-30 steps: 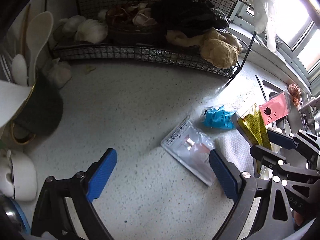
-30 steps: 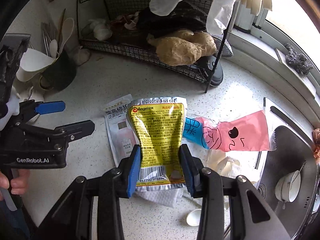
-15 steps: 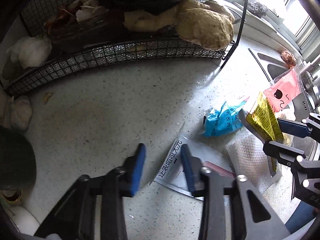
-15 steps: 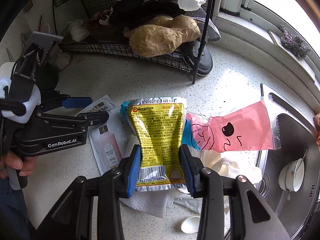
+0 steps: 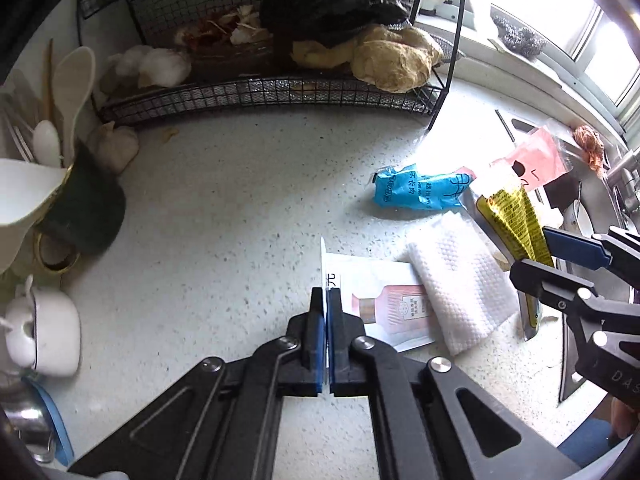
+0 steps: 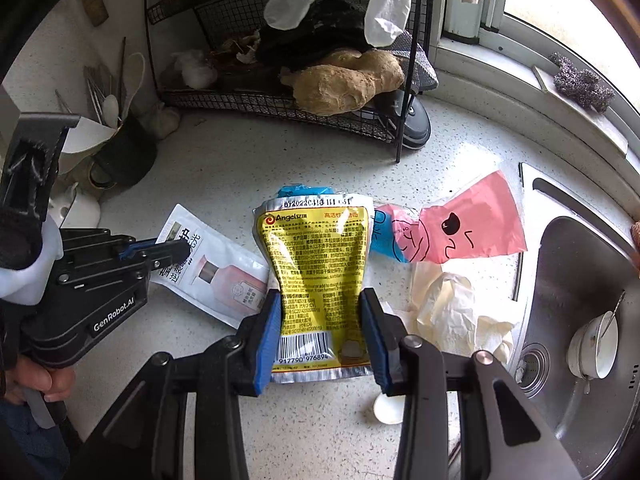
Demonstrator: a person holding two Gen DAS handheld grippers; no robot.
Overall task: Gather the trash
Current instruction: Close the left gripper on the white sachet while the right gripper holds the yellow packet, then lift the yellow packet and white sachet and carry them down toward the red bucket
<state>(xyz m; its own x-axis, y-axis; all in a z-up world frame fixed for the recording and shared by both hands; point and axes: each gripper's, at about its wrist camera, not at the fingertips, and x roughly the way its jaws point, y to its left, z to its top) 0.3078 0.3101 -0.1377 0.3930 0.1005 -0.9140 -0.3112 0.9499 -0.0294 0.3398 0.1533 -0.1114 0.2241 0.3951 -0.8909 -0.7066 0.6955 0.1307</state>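
In the left wrist view, the left gripper (image 5: 325,312) fills the lower middle of the frame. Its blue-padded jaws, spread wide a second ago with nothing between them, have just closed and are now pressed together on the upturned edge of a flat white sachet (image 5: 384,306) printed with a pink bottle. The rest of the sachet lies on the speckled countertop (image 5: 240,200), just right of the jaws.

In the right wrist view, the right gripper (image 6: 322,330) sits at lower centre, its jaws pinching the sides of a yellow and silver pouch (image 6: 316,264) that stands upright between them, unchanged from a second ago. The left gripper reaches in from the left edge onto the same white sachet.

Outward from the tools, more litter remains on the counter: a crumpled blue wrapper (image 5: 420,191) right of centre in the left view, a pink plastic bag (image 6: 472,224) to the right of the pouch, a folded white paper towel (image 5: 460,276) and a crumpled cream glove (image 6: 448,312). A black wire rack (image 5: 260,94) of vegetables crosses the top, and a steel sink (image 6: 580,300) sits at the right edge.

Both tools now appear to have a piece of trash gripped; the sachet seems ready to lift, with several pieces left.
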